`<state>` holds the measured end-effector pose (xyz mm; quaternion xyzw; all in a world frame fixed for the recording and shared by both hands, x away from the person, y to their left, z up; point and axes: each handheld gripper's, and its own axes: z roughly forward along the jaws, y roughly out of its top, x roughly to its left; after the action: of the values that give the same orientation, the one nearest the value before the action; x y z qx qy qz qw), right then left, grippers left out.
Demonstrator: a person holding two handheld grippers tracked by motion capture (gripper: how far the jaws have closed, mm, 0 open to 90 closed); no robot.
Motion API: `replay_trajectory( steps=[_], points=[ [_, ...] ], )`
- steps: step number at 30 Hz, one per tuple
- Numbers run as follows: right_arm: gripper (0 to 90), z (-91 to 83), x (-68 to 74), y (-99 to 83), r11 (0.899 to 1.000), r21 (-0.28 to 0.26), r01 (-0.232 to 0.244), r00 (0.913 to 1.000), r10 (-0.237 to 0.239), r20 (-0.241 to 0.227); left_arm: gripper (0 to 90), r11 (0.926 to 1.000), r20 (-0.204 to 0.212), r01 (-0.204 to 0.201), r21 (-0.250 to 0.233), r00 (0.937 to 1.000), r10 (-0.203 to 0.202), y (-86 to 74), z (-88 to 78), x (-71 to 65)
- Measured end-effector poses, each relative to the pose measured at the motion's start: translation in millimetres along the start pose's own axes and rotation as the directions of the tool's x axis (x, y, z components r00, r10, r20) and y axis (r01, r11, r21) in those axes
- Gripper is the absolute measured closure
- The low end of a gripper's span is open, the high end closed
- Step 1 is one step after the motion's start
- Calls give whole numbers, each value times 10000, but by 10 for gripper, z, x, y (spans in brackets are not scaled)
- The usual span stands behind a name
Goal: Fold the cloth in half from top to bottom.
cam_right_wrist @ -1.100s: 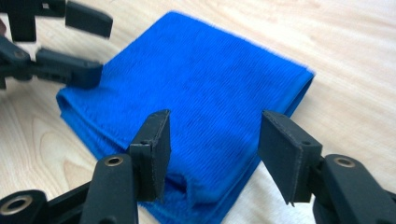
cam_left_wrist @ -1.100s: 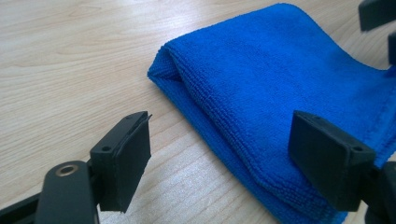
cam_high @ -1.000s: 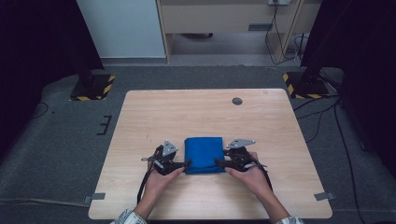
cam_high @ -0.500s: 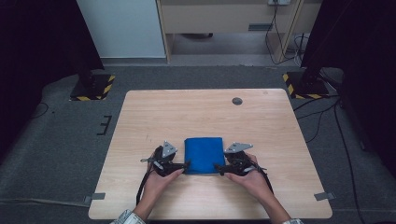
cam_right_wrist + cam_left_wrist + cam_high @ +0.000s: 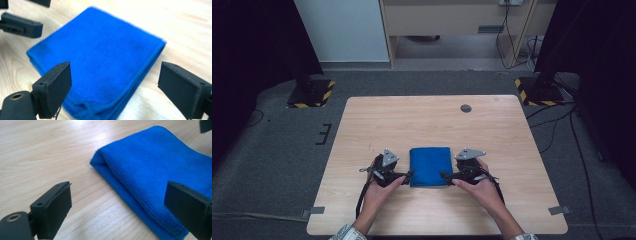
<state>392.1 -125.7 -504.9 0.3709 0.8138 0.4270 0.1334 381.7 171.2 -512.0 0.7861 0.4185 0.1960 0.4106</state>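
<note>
Two tongs flank a folded blue cloth [image 5: 429, 166] that lies flat on the table [image 5: 432, 125], near its front edge and about midway across. The left tongs [image 5: 406, 175] sit just beside the cloth's left edge, held in the person's left hand [image 5: 379, 192]; the right tongs [image 5: 446, 176] sit just beside its right edge, held in the right hand [image 5: 479, 187]. In the left gripper view the tongs [image 5: 120, 207] are spread wide, released, with the cloth's [image 5: 160, 172] folded edge lying between the jaws. In the right gripper view the tongs [image 5: 115, 87] are likewise spread and grasp nothing, the cloth's [image 5: 100, 62] near corner between them. A small dark disc [image 5: 466, 108] is set in the table far from the cloth.
</note>
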Motion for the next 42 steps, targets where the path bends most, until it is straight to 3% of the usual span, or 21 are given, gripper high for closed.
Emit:
replay_trajectory(
  steps=[9, 16, 28, 34, 37, 42],
  points=[
    [101, -182, -198, 73, 9972, -621, -413, 9990, 423, 151, 65, 9993, -195, 334, -180, 9992, -338, 5, -77, 149],
    [99, -271, -303, 61, 9948, -781, -648, 9973, 673, 292, 65, 9981, -219, 567, -244, 9981, -573, -6, -116, 218],
    [97, -422, -503, -40, 9909, -902, -997, 9920, 1061, 690, 65, 9980, -435, 628, -18, 9971, -628, -47, -218, 315],
    [97, -523, -670, -160, 9892, -854, -1188, 9876, 1267, 931, 66, 9986, -426, 456, 265, 9981, -445, -58, -202, 313],
    [97, -562, -751, -226, 9875, -805, -1354, 9849, 1430, 972, 65, 9984, -452, 147, 547, 9989, -122, -57, -182, 314],
    [99, -573, -950, -362, 9865, -397, -1592, 9788, 1629, 1243, 71, 9968, -470, -1, 801, 9989, 39, -67, -160, 344]
  ],
)
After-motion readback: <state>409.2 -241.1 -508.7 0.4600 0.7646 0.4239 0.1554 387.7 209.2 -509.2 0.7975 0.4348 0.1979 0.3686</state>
